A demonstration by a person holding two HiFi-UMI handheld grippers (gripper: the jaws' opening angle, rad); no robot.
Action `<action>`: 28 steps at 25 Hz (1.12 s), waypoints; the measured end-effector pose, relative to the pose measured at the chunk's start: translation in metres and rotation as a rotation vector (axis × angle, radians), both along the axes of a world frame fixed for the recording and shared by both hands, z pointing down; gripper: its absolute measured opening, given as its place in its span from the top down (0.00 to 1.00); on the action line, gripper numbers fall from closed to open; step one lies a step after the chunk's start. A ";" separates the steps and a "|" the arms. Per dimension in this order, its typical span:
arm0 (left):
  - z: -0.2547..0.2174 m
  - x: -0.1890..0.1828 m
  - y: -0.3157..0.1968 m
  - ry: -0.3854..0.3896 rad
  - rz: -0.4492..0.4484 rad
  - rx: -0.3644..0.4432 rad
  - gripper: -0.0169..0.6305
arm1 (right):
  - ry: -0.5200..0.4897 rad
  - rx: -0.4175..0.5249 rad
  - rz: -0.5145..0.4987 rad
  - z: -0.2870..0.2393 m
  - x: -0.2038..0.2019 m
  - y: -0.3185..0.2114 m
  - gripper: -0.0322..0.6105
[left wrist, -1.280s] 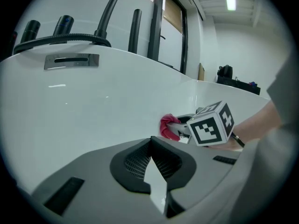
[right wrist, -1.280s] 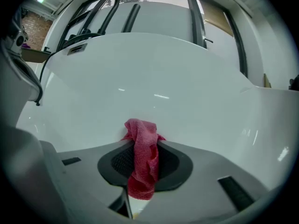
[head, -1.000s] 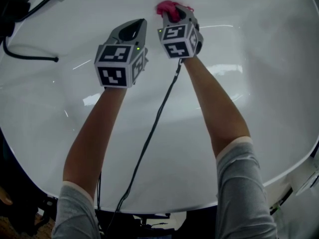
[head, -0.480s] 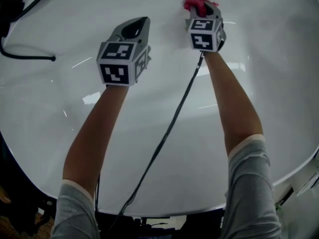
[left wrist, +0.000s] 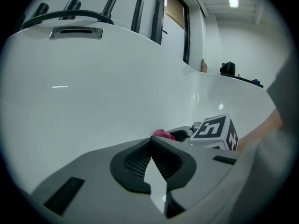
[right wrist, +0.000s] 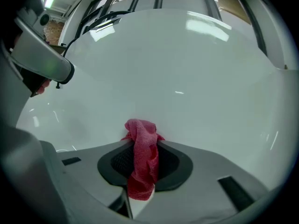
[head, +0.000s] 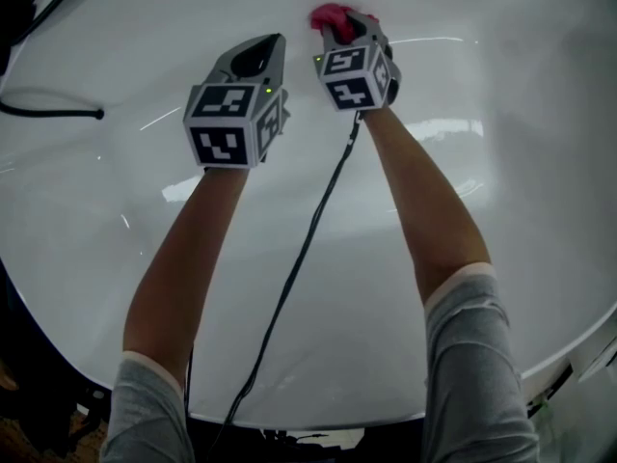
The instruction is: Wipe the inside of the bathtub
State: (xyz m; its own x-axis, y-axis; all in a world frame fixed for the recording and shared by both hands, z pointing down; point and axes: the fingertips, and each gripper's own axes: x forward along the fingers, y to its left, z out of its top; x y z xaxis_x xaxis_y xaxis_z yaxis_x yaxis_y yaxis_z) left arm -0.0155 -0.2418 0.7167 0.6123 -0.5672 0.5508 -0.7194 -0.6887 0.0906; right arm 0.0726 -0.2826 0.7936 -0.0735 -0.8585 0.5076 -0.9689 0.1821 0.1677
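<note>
I am looking down into the white bathtub [head: 521, 210], and what sits inside it is both of my grippers, a pink-red cloth [head: 331, 17] and a black cable [head: 299, 258] that runs from the right gripper [head: 352, 32] back across the tub floor to the near rim. A second black cable [head: 48, 112] lies on the tub surface at the far left. The right gripper is pinching the cloth: its own view shows the fabric clamped between the two dark pads. The cloth's long axis runs along the jaws, from deep between the pads out past the tips, and its bunched free end points forward at the curved inner wall of the tub, where it looks to be against the surface. The left gripper [head: 270, 46] hangs just beside the right one, above the same stretch of wall, with its jaws pressed together at the tips and nothing between them. From its view I can see a metal overflow plate [left wrist: 76, 31] high on the far wall and dark fittings with a hose [left wrist: 70, 15] along the rim above it.
</note>
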 end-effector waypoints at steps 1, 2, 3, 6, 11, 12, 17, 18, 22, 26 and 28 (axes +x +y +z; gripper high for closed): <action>0.003 -0.001 0.001 -0.002 0.000 -0.003 0.98 | -0.003 -0.001 -0.023 0.002 0.000 0.000 0.81; 0.004 -0.001 0.001 -0.004 0.001 -0.005 0.98 | -0.003 -0.003 -0.038 0.003 0.003 0.000 0.81; 0.006 0.000 0.001 -0.004 0.003 -0.006 0.98 | 0.002 -0.007 -0.035 0.005 0.010 -0.001 0.81; 0.010 0.002 0.003 -0.001 0.010 -0.007 0.98 | 0.045 -0.033 0.069 0.013 0.053 0.003 0.82; 0.014 0.003 0.004 0.004 0.015 -0.004 0.98 | 0.133 -0.036 0.168 0.015 0.095 0.007 0.81; 0.014 0.003 0.004 0.006 0.013 -0.005 0.98 | 0.132 -0.037 0.175 0.015 0.094 0.007 0.82; 0.016 0.000 0.005 0.005 0.010 -0.005 0.98 | 0.072 -0.086 0.136 0.031 0.066 0.007 0.82; 0.017 -0.001 0.005 0.004 0.009 -0.004 0.98 | 0.064 -0.095 0.111 0.035 0.055 0.008 0.82; 0.023 -0.004 0.005 -0.006 0.013 -0.007 0.98 | 0.048 -0.136 -0.017 0.053 0.007 0.009 0.81; 0.028 -0.001 0.006 -0.019 0.019 -0.008 0.98 | 0.073 -0.142 -0.097 0.064 -0.005 0.010 0.81; 0.031 0.001 0.007 -0.021 0.021 -0.007 0.98 | 0.086 -0.162 -0.074 0.072 0.010 0.011 0.81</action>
